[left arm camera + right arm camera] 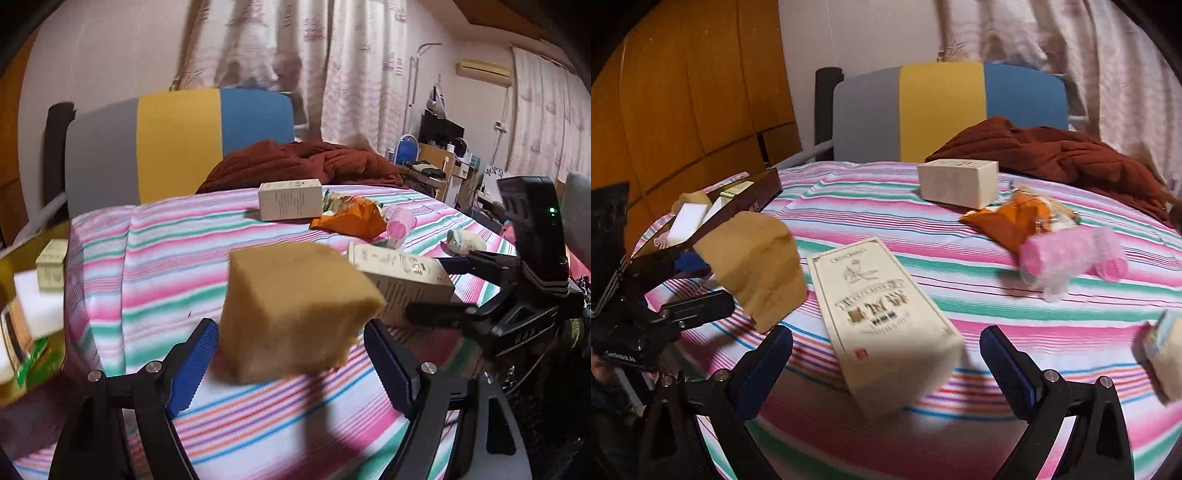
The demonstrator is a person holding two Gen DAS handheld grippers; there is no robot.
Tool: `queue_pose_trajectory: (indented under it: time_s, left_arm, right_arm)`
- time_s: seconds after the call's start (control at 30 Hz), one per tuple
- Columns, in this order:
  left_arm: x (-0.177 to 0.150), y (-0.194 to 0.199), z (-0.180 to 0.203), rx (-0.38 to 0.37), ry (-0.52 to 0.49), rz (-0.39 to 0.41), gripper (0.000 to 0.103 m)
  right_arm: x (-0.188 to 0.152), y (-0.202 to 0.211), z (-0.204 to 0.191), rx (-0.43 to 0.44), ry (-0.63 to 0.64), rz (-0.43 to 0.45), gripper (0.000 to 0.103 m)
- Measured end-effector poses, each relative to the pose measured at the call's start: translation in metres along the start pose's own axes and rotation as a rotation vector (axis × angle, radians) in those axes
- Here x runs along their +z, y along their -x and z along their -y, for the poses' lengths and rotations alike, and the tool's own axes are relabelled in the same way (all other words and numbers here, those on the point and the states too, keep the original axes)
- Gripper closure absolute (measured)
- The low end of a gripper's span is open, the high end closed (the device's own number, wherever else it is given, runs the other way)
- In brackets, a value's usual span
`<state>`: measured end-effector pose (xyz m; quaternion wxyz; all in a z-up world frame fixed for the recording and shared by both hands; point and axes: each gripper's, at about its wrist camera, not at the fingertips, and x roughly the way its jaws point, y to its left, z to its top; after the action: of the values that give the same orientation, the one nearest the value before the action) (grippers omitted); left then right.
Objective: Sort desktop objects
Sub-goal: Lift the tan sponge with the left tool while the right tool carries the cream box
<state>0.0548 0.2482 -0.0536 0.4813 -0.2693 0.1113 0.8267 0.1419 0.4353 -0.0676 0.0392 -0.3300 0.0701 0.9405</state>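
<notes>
Tan sponge sits between the left gripper fingers, which stand apart, above the striped bed near its left edge. Right gripper fingers apart, straddling a cream printed box lying flat.

Matt porous sponge, striped cloth

Dim warm indoor light, motion blur, fisheye-warped edges

Tan sponge block airborne, cream box flat on striped cloth
</notes>
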Motion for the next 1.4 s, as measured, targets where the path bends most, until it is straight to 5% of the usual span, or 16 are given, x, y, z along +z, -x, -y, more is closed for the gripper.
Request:
queue_pose_trajectory:
  time_s: [0.13, 0.27, 0.37, 0.5, 0.73, 1.03, 1.2, 1.3, 1.4]
  left_arm:
    - [0.004, -0.013, 0.003, 0.022, -0.023, -0.014, 0.02]
    - [0.006, -0.021, -0.002, 0.045, 0.005, -0.037, 0.02]
    - [0.005, -0.034, -0.021, -0.005, 0.122, -0.105, 0.018]
    - [0.002, -0.036, -0.042, -0.088, 0.25, -0.104, 0.018]
    - [0.019, -0.024, -0.019, 0.021, 0.116, -0.049, 0.019]
    - [0.035, -0.048, -0.025, 0.056, 0.148, -0.116, 0.019]
    - [0.035, -0.063, -0.029, 0.039, 0.158, -0.165, 0.019]
    - [0.029, -0.075, -0.036, -0.007, 0.207, -0.217, 0.017]
    - [0.028, -0.072, -0.038, -0.02, 0.219, -0.205, 0.017]
  right_arm:
    - [0.001, -0.012, -0.003, 0.007, 0.013, -0.019, 0.035]
    - [-0.002, -0.019, -0.005, -0.009, 0.022, -0.022, 0.041]
    - [-0.004, -0.023, -0.009, -0.014, 0.033, -0.026, 0.046]
    - [-0.005, -0.025, -0.008, -0.011, 0.026, -0.027, 0.047]
    - [-0.006, -0.023, 0.009, 0.078, -0.087, -0.012, 0.039]
    - [-0.007, -0.019, 0.015, 0.084, -0.159, 0.016, 0.02]
    - [-0.007, -0.018, 0.017, 0.064, -0.174, 0.029, 0.021]
    - [-0.007, -0.019, 0.016, 0.041, -0.164, 0.029, 0.04]
    - [-0.007, -0.02, 0.013, 0.023, -0.146, 0.024, 0.043]
